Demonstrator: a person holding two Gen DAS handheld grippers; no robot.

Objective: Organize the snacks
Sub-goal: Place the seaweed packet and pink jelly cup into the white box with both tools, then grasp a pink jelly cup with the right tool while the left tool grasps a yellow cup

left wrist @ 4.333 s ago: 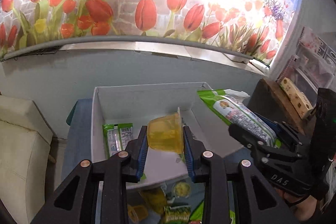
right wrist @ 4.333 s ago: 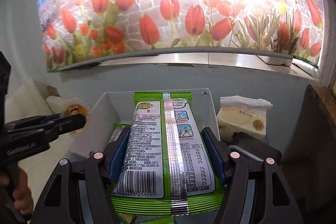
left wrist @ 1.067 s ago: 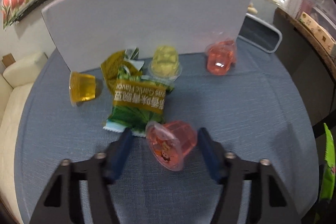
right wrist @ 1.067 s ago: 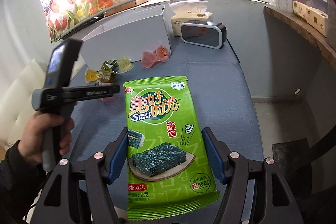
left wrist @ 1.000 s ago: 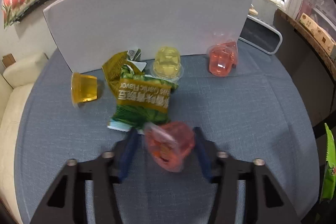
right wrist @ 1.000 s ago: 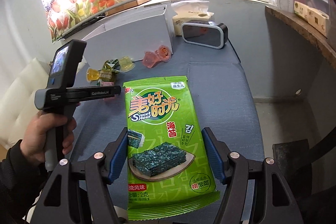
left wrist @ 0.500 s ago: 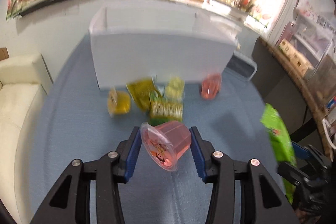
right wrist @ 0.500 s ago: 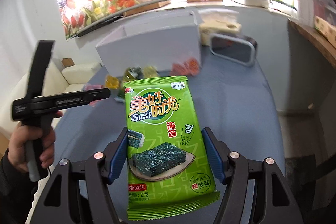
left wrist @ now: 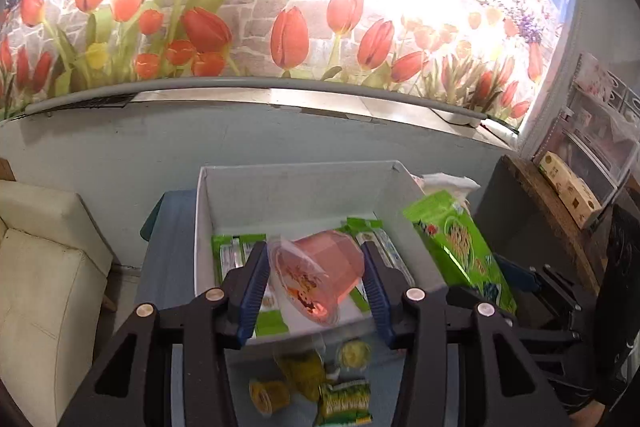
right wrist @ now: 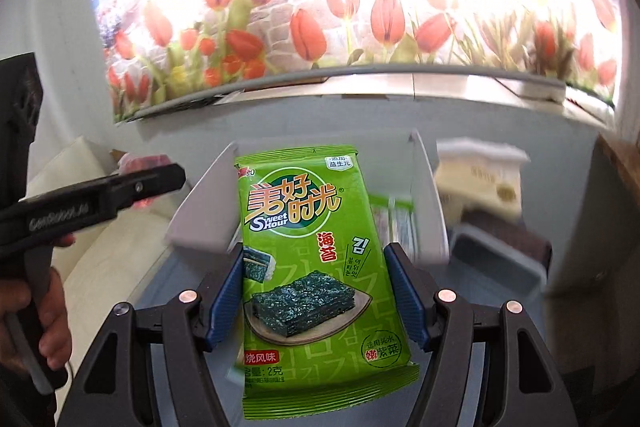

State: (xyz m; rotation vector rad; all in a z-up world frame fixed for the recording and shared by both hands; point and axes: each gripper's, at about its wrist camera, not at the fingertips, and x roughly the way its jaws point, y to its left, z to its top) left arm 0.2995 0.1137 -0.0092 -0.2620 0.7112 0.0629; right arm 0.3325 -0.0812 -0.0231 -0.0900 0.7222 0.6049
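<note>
My left gripper (left wrist: 314, 277) is shut on a pink jelly cup (left wrist: 320, 273) and holds it over the front of the white box (left wrist: 296, 187). Green snack packs (left wrist: 230, 255) lie inside the box. My right gripper (right wrist: 316, 291) is shut on a green seaweed snack pack (right wrist: 312, 247), held in front of the same white box (right wrist: 200, 211). The pack also shows in the left wrist view (left wrist: 456, 247) at the box's right edge. The left gripper shows at the left of the right wrist view (right wrist: 120, 195).
On the blue table in front of the box lie yellow jelly cups (left wrist: 268, 393), (left wrist: 354, 353) and a small green snack pack (left wrist: 346, 401). A tissue pack (right wrist: 480, 179) and a dark clock (right wrist: 500, 255) stand right of the box. A cream sofa (left wrist: 44, 259) is at the left.
Both grippers rose from the table and moved forward to the white box, the left one carrying the pink jelly cup over its front wall, the right one bringing the seaweed pack up to it.
</note>
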